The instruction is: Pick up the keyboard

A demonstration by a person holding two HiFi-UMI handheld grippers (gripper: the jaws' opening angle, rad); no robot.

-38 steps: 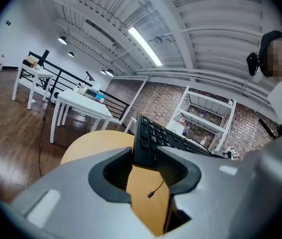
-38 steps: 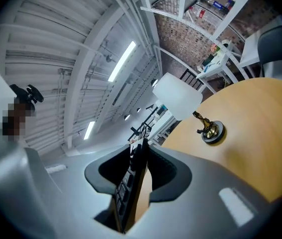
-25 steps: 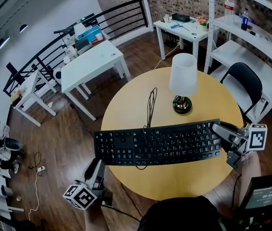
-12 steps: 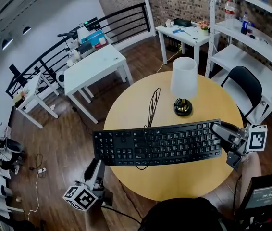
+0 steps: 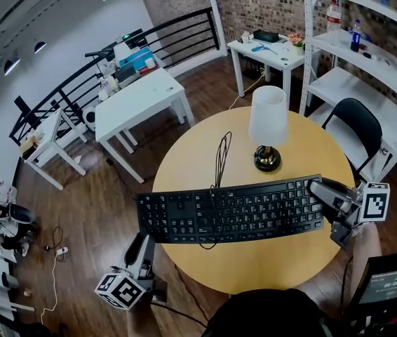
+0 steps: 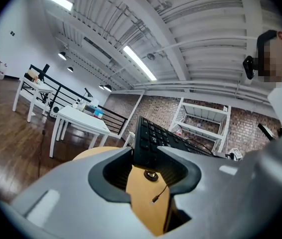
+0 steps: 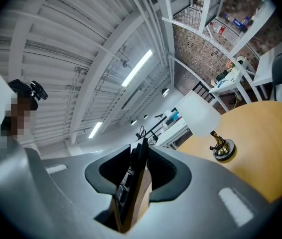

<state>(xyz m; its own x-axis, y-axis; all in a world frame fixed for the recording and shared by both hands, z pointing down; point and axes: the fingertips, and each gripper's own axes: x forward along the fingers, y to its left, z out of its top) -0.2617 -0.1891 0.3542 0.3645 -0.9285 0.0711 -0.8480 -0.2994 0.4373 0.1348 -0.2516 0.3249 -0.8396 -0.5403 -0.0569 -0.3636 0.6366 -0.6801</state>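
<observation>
Above the near half of the round table point(image 5: 268, 262) the keyboard point(image 5: 230, 209) hangs clear of the top. Its long axis runs left to right, and its left end reaches out past the table's left edge.

- Left gripper point(image 5: 144, 243): comes in from the near side and pinches the board's left end.
- Right gripper point(image 5: 320, 190): pinches the right end, with the board seen edge-on between its pads.
- Both pairs of jaws are parted only by the board's thickness and press on it.

**Step in hand (my reading):** the lift, carried on two end grips.
- Raise both ends together. A long, thin body like this will probably flex or twist if one hand leads.
- Hold the pinch even. The bite on each end looks shallow, so a slackened jaw could let the board slide out.
- Watch the cable point(image 5: 219, 149). It trails from the board's back edge toward the table's far edge, and a loop sags below the front edge.
- The cable will drag, and it runs near the lamp point(image 5: 268, 118), which stands just beyond the board's right half. Go slowly until the slack shows.

**Materials and shapes:**
- Keyboard: slim, flat, matte black plastic, with rows of low keys and pale legends.
- Cable: thin, black, limp.
- Table: round, smooth honey-yellow top with a low sheen.
- Lamp: white tapering shade on a thin stem with a small, round, dark brassy base. It looks top-heavy.
- Grippers: grey moulded shells with dark inner pads, and a marker cube on each.
</observation>
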